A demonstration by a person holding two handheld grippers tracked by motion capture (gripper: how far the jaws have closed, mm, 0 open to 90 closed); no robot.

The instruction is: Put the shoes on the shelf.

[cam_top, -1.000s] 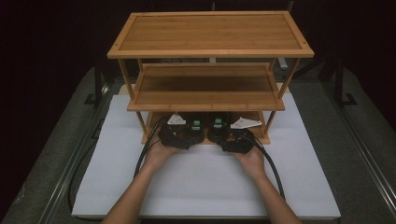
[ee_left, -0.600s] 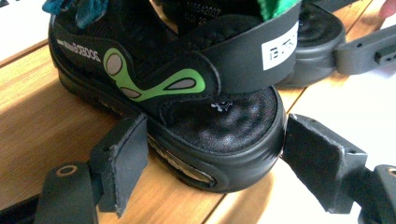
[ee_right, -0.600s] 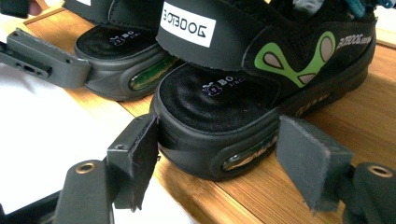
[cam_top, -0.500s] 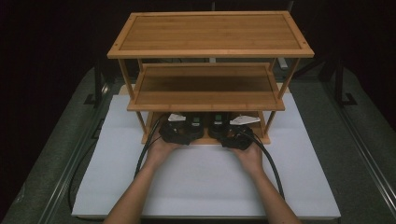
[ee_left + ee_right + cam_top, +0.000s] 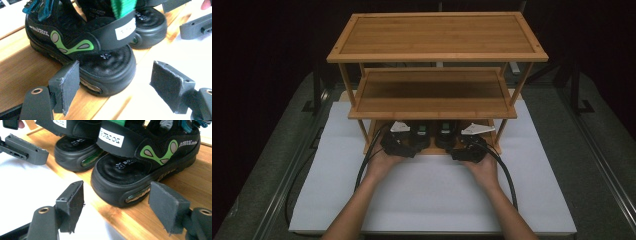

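Sandals (image 5: 100,57) on bottom shelf (image 5: 22,75) (hidden from high view); both hand-held grippers (image 5: 116,85) (image 5: 117,205) apart.

Recording lab: dark surround, white mat (image 5: 432,200), cables (image 5: 507,175).

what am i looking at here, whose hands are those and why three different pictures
A person sits at a table and holds a two-jaw tool, a claw, in each hand: the left claw and the right claw. The high view looks down from above. The other two pictures come from cameras riding on each claw, looking along its black jaws. A bamboo rack stands on a white mat. On its bottom shelf sit two black sandals with green trim, the left sandal and the right sandal. Both claws are open at the sandals' heels; neither grips anything yet.
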